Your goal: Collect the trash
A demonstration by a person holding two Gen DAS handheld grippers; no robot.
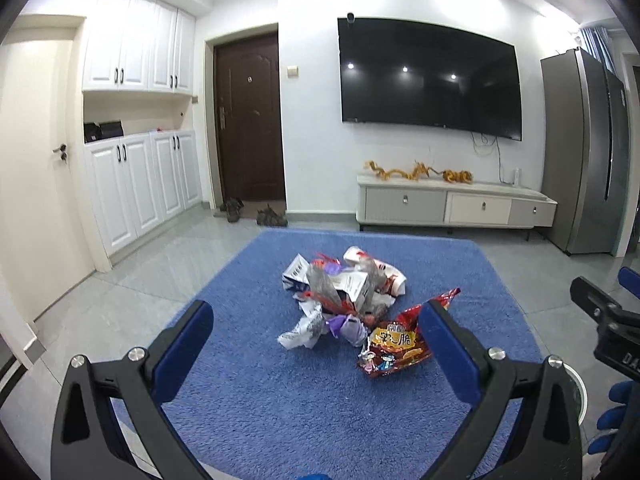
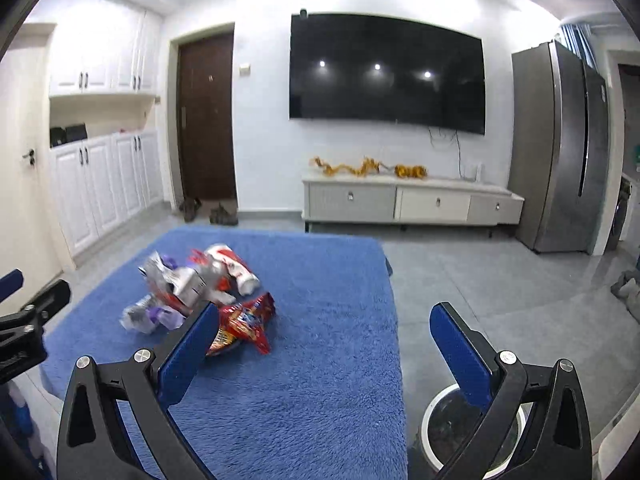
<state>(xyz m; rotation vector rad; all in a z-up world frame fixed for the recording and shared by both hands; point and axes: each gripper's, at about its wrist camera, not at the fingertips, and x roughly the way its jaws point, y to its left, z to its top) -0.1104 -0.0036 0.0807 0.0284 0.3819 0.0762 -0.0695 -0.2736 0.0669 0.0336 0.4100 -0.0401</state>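
Note:
A heap of crumpled wrappers and cartons [image 1: 340, 292] lies on a blue fuzzy cloth [image 1: 256, 400] over a table. A red snack bag [image 1: 396, 344] lies at the heap's near right side. My left gripper [image 1: 316, 336] is open and empty, hovering above the cloth just before the heap. My right gripper [image 2: 324, 344] is open and empty, to the right of the heap [image 2: 188, 284] and the red bag [image 2: 240, 324]. A white-rimmed trash bin [image 2: 436, 424] stands on the floor at the table's right side, under my right gripper.
The cloth's right edge [image 2: 394, 320] drops to grey floor tiles. A TV stand [image 2: 408, 200] and wall TV are at the back, a fridge [image 2: 560, 148] at the right. White cabinets and a brown door [image 1: 248, 120] are at the left.

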